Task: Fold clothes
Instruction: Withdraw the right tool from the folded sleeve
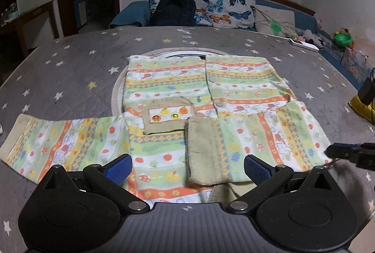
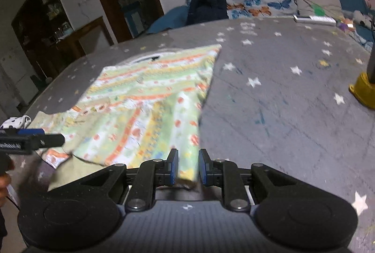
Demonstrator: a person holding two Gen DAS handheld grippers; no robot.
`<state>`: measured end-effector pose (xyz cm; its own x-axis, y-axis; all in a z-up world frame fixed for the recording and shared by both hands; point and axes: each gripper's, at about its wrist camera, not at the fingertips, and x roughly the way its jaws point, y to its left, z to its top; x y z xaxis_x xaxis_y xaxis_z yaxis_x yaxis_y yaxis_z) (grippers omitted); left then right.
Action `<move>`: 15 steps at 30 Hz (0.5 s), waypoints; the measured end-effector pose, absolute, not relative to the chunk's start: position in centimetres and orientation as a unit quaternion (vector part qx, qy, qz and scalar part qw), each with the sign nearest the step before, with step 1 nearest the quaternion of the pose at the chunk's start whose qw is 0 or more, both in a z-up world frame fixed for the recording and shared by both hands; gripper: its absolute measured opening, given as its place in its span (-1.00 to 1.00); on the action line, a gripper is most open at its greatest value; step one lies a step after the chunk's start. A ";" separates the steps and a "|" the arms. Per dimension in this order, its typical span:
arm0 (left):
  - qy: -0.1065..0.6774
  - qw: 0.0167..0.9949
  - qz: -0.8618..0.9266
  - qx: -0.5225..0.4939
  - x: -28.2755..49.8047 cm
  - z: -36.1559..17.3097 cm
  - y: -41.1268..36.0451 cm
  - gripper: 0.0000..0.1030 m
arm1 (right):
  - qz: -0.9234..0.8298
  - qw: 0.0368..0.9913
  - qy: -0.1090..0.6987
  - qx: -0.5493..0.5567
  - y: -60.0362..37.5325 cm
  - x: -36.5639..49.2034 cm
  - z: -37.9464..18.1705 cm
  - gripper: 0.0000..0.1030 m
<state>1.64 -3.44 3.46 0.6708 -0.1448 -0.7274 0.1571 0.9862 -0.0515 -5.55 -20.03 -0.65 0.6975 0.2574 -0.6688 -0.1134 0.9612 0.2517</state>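
Note:
A small striped shirt (image 1: pixel 178 89) with fruit prints, a tan pocket (image 1: pixel 167 116) and tan cuffs lies flat on the grey star-patterned table cover (image 1: pixel 70 70). One sleeve (image 1: pixel 63 143) stretches out left; the other sleeve (image 1: pixel 269 138) is folded in, its tan cuff (image 1: pixel 204 150) on the shirt front. My left gripper (image 1: pixel 187 166) is open, hovering over the near hem. My right gripper (image 2: pixel 188 167) is closed on the shirt's sleeve edge (image 2: pixel 187 173), lifting it slightly; it shows in the left wrist view (image 1: pixel 346 154) at the right.
A yellow stand (image 2: pixel 363 91) sits at the table's right. A white device (image 1: pixel 303 44) lies at the far edge. Behind the table, a sofa holds a butterfly pillow (image 1: pixel 232 8) and a dark bag (image 1: pixel 174 9). A wooden cabinet (image 2: pixel 54 25) stands left.

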 end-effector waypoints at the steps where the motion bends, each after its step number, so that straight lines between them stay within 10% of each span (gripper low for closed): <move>1: 0.397 0.914 -0.083 0.010 1.7 3.5 -3.6 1.00 | 0.099 0.915 0.379 0.095 -20.2 -5.6 -0.9 -0.64; 15: 0.367 0.921 -0.129 0.016 2.8 3.4 -6.3 0.85 | 0.122 0.928 0.342 0.087 -19.1 -2.1 0.4 -0.65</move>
